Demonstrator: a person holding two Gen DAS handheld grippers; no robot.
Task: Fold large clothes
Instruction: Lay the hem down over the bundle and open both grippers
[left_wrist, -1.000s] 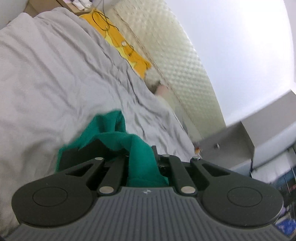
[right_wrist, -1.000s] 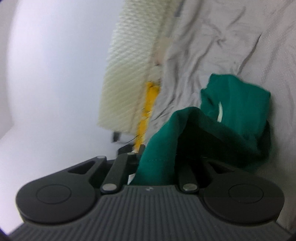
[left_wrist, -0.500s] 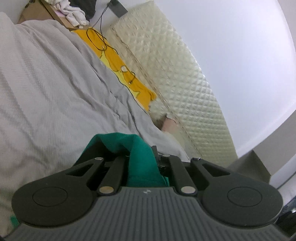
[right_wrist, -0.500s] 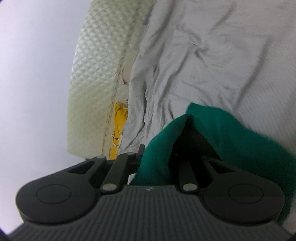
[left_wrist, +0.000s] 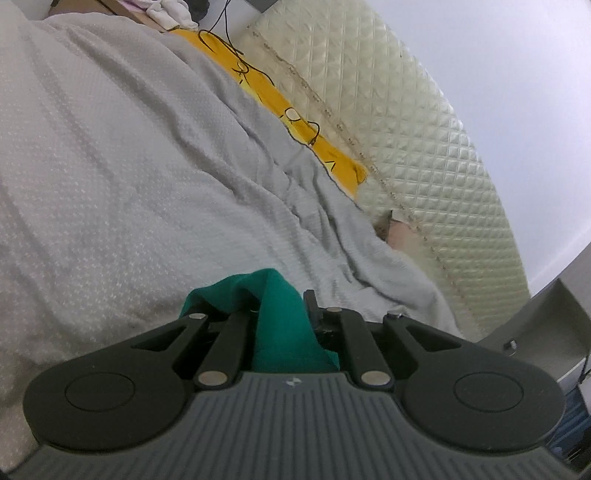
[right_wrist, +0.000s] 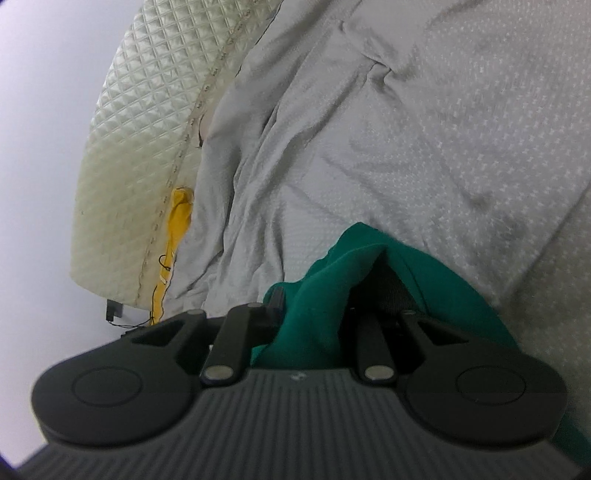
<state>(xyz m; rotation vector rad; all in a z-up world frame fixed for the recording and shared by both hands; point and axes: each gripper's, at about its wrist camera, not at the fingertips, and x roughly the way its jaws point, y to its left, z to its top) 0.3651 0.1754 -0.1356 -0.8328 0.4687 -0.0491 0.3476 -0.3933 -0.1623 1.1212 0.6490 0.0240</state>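
Here both tools (left_wrist: 284, 314) (right_wrist: 314, 306) pinch green garment (right_wrist: 373, 258)

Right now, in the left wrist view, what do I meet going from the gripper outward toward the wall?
left gripper shut on the green garment → grey bedspread → yellow cloth with a black cable on it → quilted cream headboard → white wall.

no readable text, labels or numbers
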